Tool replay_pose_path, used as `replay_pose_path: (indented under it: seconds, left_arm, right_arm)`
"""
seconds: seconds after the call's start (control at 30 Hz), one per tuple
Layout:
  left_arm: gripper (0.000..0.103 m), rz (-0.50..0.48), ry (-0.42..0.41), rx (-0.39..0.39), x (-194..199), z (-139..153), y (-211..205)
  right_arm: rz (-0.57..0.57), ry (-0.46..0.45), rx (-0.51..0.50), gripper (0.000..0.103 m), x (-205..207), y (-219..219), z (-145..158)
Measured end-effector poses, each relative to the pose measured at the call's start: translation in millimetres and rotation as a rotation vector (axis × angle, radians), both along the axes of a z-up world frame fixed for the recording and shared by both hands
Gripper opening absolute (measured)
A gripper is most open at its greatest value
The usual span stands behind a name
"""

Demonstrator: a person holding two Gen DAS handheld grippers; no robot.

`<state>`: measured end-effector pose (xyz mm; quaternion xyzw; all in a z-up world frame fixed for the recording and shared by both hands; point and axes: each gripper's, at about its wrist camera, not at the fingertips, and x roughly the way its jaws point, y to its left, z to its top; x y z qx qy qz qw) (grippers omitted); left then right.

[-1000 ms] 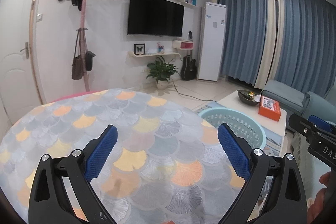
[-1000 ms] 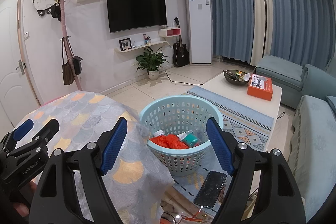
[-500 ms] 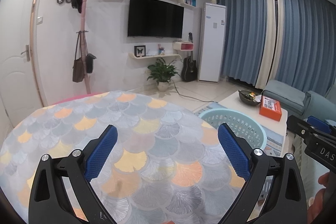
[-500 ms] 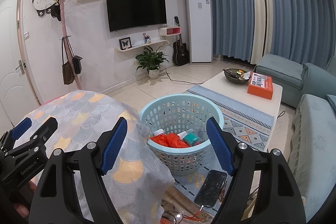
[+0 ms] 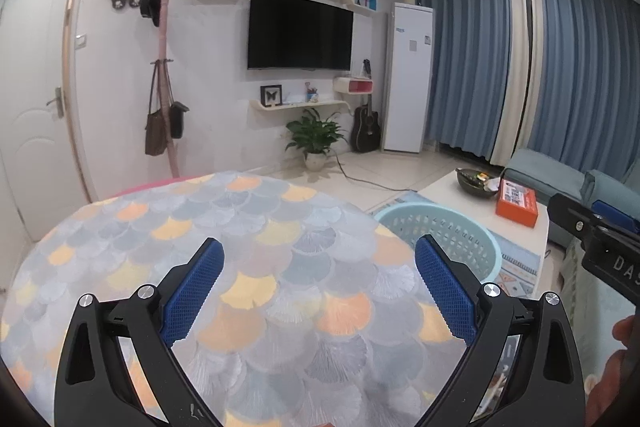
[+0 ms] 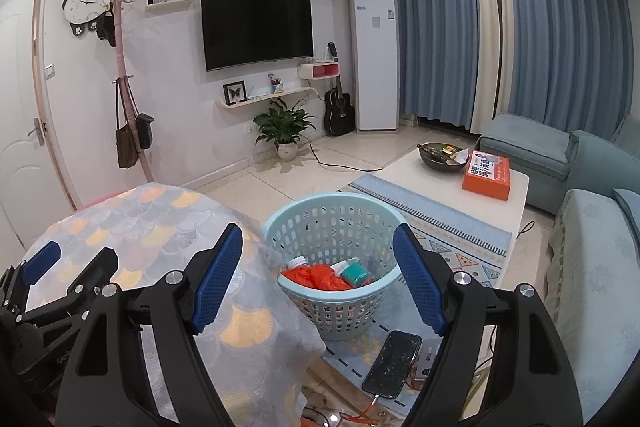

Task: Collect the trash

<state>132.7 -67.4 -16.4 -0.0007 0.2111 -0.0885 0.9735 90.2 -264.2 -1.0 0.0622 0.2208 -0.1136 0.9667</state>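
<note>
A light blue plastic basket (image 6: 332, 227) stands on the floor beside the round table (image 6: 160, 227). Inside it lie a red plastic bag (image 6: 320, 277), a teal roll (image 6: 356, 273) and a white-capped bottle (image 6: 298, 262). My right gripper (image 6: 318, 279) hangs open above the table's right edge, the basket showing between its blue pads, nothing held. My left gripper (image 5: 318, 287) is open over the fan-patterned tablecloth (image 5: 248, 235), empty. The basket rim (image 5: 440, 223) peeks past the table edge in the left wrist view. Each gripper appears at the other view's edge.
A phone (image 6: 392, 363) on a cable lies on the floor by the basket. A white coffee table (image 6: 456, 183) carries an orange box (image 6: 486, 175) and a dark bowl (image 6: 440, 157). Teal sofas (image 6: 592, 227) fill the right. A coat stand (image 5: 164, 67), plant (image 5: 316, 139) and TV line the far wall.
</note>
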Motion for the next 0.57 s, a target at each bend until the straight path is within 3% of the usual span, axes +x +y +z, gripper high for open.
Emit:
replay_pose_path:
  seconds: [0.23,0.57]
  left_arm:
    - [0.093,0.020,0.000,0.029,-11.6,14.2,-1.3]
    - [0.093,-0.012,0.005,0.004,-29.3,28.1,6.7]
  right_arm:
    - [-0.023,0.078,0.054,0.074,0.5,-2.8,-3.2]
    - [0.023,0.038,0.042,0.074,-10.8,8.0,13.3]
